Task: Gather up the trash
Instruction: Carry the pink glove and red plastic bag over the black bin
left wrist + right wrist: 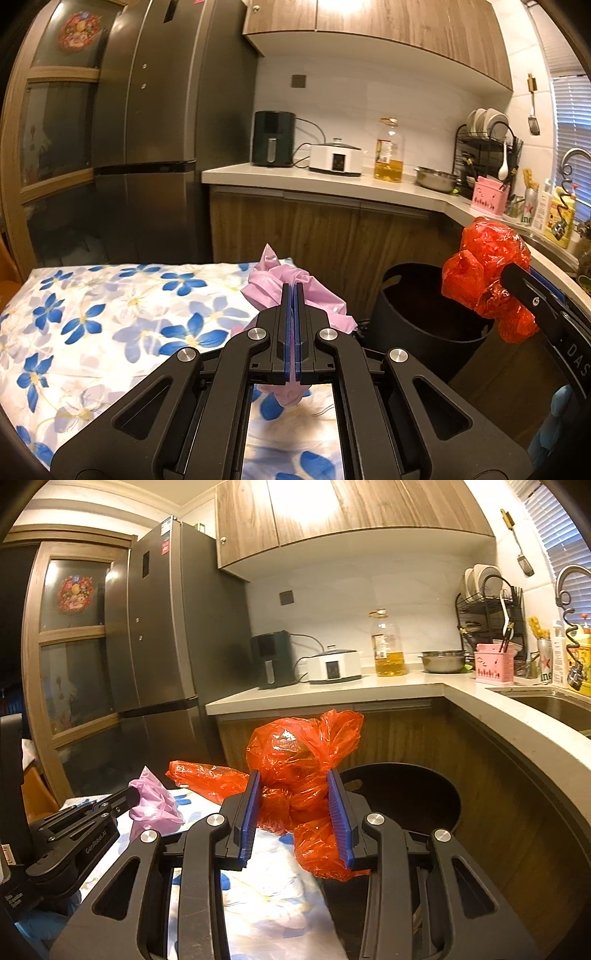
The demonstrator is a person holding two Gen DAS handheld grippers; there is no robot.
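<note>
— What are you carrying there?

— Trash, one piece in each hand. My left gripper (294, 295) is pinching a crumpled pink plastic bag (291, 286) with its blue pads pressed flat together on the thin film, so the bag is bunching out above and dangling a little below the jaws. My right gripper (295, 812) is clamping a wadded orange-red plastic bag (303, 771); its jaws are standing partly apart because the wad is bulky and puffed with air.

— Why are you holding them up like that?

— I'm keeping both clear of the flowered tablecloth (110, 314) — white with blue blossoms — so nothing is dragging on it. The black trash bin (406, 801) is sitting on the floor just beside the table, below the kitchen counter (369, 690), its round mouth open and dark inside.

— And how close are you?

— The red bag is hanging near the bin's rim, half over the table edge, I'd say; the pink one is hanging above the table's far corner, beside the bin. Both are glossy, crinkly film, light and floppy — I expect they'll drop slowly and may cling to the ribbed pads when I'm letting go.
</note>
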